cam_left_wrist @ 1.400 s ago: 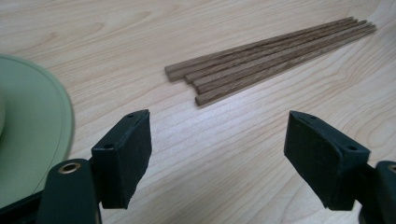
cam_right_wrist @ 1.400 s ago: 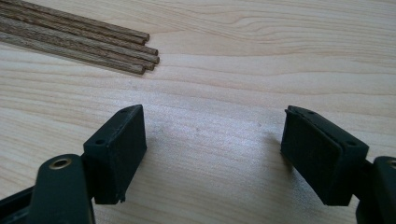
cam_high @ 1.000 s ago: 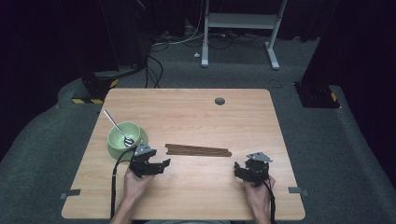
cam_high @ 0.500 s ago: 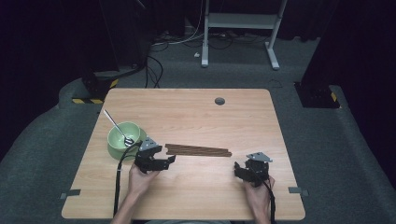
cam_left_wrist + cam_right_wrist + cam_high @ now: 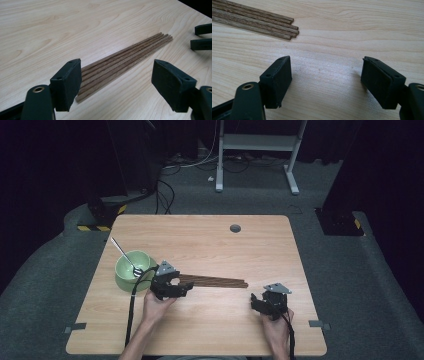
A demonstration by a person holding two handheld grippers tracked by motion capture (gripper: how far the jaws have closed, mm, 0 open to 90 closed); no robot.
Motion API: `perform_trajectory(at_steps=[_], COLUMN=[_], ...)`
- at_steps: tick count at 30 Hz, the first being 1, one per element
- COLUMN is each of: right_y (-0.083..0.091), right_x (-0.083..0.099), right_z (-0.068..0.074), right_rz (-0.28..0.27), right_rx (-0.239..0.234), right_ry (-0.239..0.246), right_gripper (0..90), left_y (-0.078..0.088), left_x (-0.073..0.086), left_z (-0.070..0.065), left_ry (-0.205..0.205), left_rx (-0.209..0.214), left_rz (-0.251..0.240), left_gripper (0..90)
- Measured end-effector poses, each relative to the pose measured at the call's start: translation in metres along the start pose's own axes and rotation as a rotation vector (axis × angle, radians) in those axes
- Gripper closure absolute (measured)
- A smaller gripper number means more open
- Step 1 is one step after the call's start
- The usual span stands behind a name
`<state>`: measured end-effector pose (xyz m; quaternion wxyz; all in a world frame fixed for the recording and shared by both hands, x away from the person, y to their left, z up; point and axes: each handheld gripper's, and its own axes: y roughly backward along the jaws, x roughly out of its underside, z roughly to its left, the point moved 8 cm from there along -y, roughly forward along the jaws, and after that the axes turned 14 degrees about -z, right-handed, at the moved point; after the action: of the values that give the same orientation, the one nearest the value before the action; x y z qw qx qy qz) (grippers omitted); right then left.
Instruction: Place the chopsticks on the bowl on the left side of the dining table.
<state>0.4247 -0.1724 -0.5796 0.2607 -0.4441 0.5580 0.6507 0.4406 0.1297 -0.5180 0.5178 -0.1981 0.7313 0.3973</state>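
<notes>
Chopsticks (image 5: pixel 125 58) between the open left claw (image 5: pixel 116 85) jaws (untouched).

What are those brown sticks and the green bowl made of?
The sticks look like wood: dark brown, matte, with fine grain lines along them. The green bowl looks like glazed ceramic, smooth with a soft shine, though it could be plastic. The left tongs stand open at the sticks' near end.

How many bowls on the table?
1. The green bowl sits near the table's left edge, a fork leaning in it, just left of the left gripper and the wooden sticks.
</notes>
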Motion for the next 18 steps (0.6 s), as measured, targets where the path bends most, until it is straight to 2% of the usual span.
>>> perform_trajectory(at_steps=[6,13,18], right_y=[0.000,0.000,0.000], right_x=[0.000,0.000,0.000], right_z=[0.000,0.001,0.001], right_rz=[0.000,-0.002,-0.002], right_rx=[-0.001,-0.005,-0.007], right_ry=[0.001,0.003,0.004], right_gripper=[24.4,25.0,25.1], left_y=[-0.016,-0.036,-0.047], left_x=[-0.007,-0.011,-0.011], left_z=[-0.008,-0.019,-0.022], left_ry=[-0.011,-0.057,-0.067], left_rx=[0.021,0.038,0.044], left_rz=[0.014,0.049,0.068], left_gripper=[24.2,24.2,24.6])
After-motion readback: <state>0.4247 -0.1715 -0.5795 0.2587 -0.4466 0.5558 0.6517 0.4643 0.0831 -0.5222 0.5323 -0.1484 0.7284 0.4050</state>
